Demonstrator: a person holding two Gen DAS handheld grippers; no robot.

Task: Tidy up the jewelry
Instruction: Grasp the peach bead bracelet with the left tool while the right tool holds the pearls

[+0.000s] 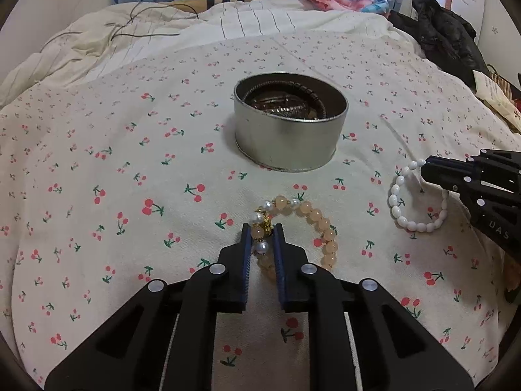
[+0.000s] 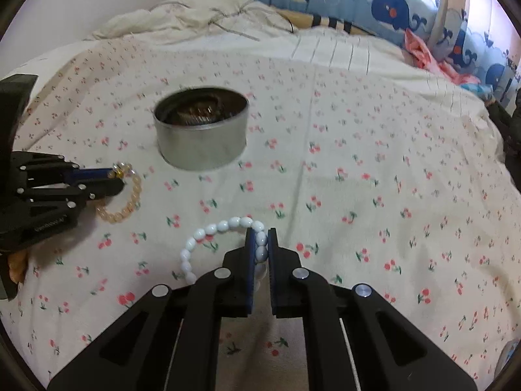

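Observation:
A peach bead bracelet (image 1: 320, 224) with pearls and a gold charm lies on the cherry-print sheet; my left gripper (image 1: 262, 229) is shut on its left side. In the right wrist view the same peach bracelet (image 2: 130, 200) sits in the left gripper (image 2: 119, 176) at the left edge. A white bead bracelet (image 2: 208, 231) lies on the sheet with my right gripper (image 2: 260, 233) shut on its right side. The left wrist view shows the white bracelet (image 1: 400, 208) pinched by the right gripper (image 1: 423, 169). A round metal tin (image 1: 289, 140) with dark jewelry inside stands beyond both bracelets.
The tin (image 2: 202, 143) stands mid-bed on the cherry-print sheet (image 1: 114, 169). A rumpled cream duvet (image 1: 97, 39) with a thin cable lies at the far side. Dark clothing (image 1: 446, 36) is piled at the far right, and whale-print fabric (image 2: 390, 3) lines the back.

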